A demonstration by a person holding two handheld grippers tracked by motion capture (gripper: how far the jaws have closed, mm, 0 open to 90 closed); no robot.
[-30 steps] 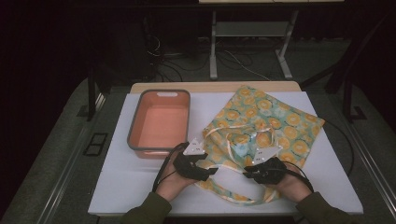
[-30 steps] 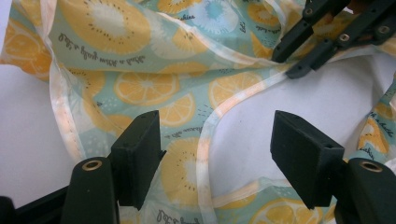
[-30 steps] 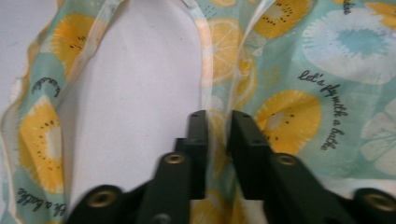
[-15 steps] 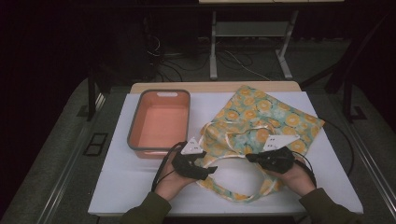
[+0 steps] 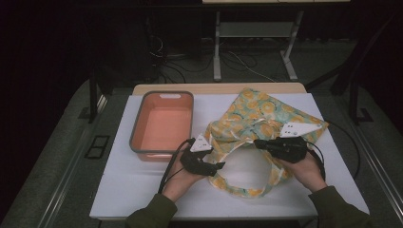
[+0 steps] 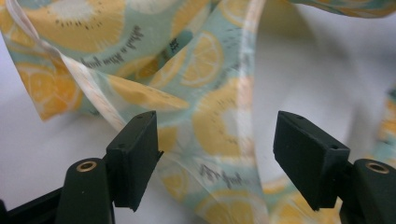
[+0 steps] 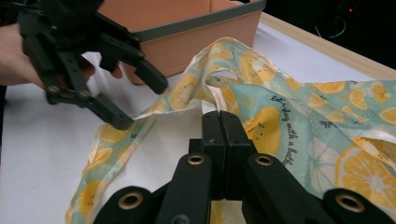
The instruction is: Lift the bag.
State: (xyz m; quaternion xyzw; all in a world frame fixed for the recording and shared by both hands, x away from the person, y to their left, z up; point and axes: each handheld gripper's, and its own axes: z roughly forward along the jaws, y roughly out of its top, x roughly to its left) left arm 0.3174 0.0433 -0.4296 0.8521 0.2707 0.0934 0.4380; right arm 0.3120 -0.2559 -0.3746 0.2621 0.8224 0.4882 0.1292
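Observation:
A tote bag [image 5: 266,111] printed with lemon slices lies on the white table top [image 5: 142,190], its handle loop pulled toward the person. My left gripper [image 5: 219,167] is open, one jaw on either side of a bag strap [image 6: 219,126]; its jaws have just closed a little and do not press the cloth. My right gripper [image 5: 256,142] is raised above the bag's mouth, jaws shut, and a cream-edged strap [image 7: 215,93] runs into their tips [image 7: 219,116]. The left gripper [image 7: 140,105] also appears in the right gripper view, beside the bag [image 7: 299,121].
An empty orange bin with a grey rim [image 5: 162,153] stands left of the bag, close behind the left hand; it is also in the right gripper view [image 7: 196,37]. A wooden table edge [image 5: 218,88] runs along the back. Cables trail from both grippers.
My right gripper has risen and moved right and away from the person, drawing the bag's strap with it and widening the handle loop. The left hand has stayed put.

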